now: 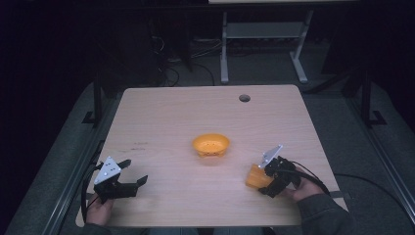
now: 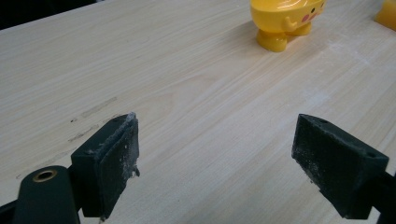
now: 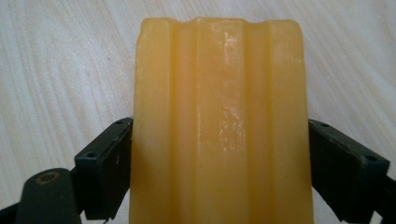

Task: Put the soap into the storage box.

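The right gripper (image 1: pixel 264 182) sits in the lower right of the high view, held by a hand (image 1: pixel 302 188) that comes in from the bottom edge. Its two black jaws are squeezed on a yellow block (image 1: pixel 256 177). In the right gripper view the yellow block (image 3: pixel 219 121) fills the middle of the frame, from near the top down to the bottom edge. It has long grooves that run up and down it. One jaw presses its left side and one presses its right side, low in the frame. The wooden table (image 3: pixel 60 70) shows behind it.

The left gripper (image 1: pixel 132 174) is in the lower left of the high view, and its jaws are wide apart with nothing between them. In the left gripper view there is bare wood between the two black pads (image 2: pixel 112 163).

A yellow bowl (image 1: pixel 211 145) stands in the middle of the table (image 1: pixel 171 112), well apart from both grippers. In the left gripper view the yellow bowl (image 2: pixel 285 21) is at the top right, on little feet, with a small pink spot on its side
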